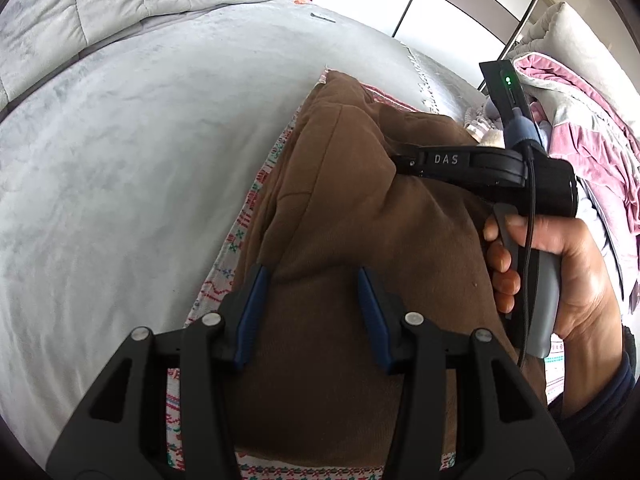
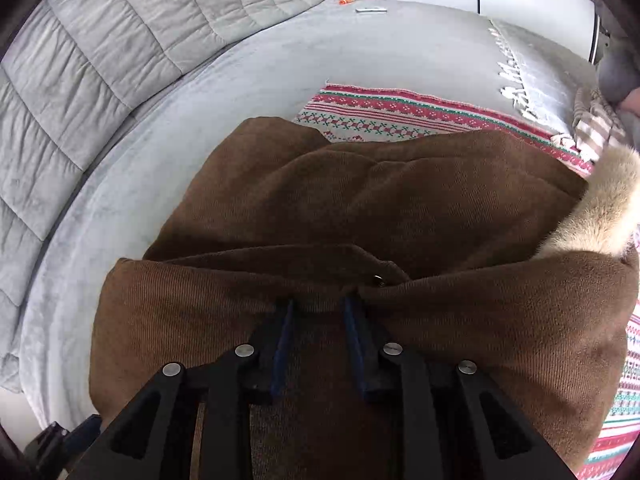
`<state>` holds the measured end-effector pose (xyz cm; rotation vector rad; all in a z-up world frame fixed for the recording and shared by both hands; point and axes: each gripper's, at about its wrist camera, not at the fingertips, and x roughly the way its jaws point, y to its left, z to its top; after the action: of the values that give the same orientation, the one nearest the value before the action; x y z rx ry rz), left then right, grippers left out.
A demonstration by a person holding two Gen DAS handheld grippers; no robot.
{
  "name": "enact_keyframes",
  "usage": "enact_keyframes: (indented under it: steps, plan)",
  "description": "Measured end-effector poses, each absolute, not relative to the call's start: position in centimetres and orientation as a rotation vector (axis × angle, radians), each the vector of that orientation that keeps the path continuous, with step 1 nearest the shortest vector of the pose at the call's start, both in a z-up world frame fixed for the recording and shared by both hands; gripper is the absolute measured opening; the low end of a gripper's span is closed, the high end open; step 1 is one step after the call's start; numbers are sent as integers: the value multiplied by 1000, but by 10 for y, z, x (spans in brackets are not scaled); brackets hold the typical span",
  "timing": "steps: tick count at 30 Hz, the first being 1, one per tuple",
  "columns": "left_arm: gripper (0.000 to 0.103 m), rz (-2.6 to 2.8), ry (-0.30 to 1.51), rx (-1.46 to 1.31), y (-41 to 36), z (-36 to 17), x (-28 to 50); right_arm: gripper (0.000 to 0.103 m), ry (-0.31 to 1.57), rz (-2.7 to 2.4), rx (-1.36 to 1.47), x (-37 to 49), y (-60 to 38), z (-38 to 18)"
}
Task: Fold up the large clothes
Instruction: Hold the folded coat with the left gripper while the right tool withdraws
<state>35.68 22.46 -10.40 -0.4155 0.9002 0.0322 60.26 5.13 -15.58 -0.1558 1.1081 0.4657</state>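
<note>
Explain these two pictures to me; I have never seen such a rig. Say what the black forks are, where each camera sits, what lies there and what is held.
No robot here: a person holds a hand tool with two jaws in each hand. Each picture comes from a camera on one tool, looking along its blue-padded jaws. The left gripper hovers open over a brown coat. The right gripper has a fold of that coat between its jaws, which are opening. The person's hand grips the right tool's handle. The coat lies on a patterned blanket on a grey bed.
</note>
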Motion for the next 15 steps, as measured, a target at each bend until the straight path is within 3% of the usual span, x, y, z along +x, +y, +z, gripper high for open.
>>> enact_keyframes:
  steps: [5,9,10,11,15]
  plan:
    - [49,2,910,-430,229,-105,356,30,1017,423,-262,575,57,-134]
    - [50,-28,915,-478,239,-103,353,56,914,496,-204,510,14,-85]
    - [57,-17,920,-478,240,-103,353,60,896,500,-203,488,-2,-76]
    - [64,-6,926,-480,242,-103,352,60,893,498,-207,469,-17,-72]
    - [65,-18,939,-542,248,-109,351,60,962,525,-200,397,-66,-81]
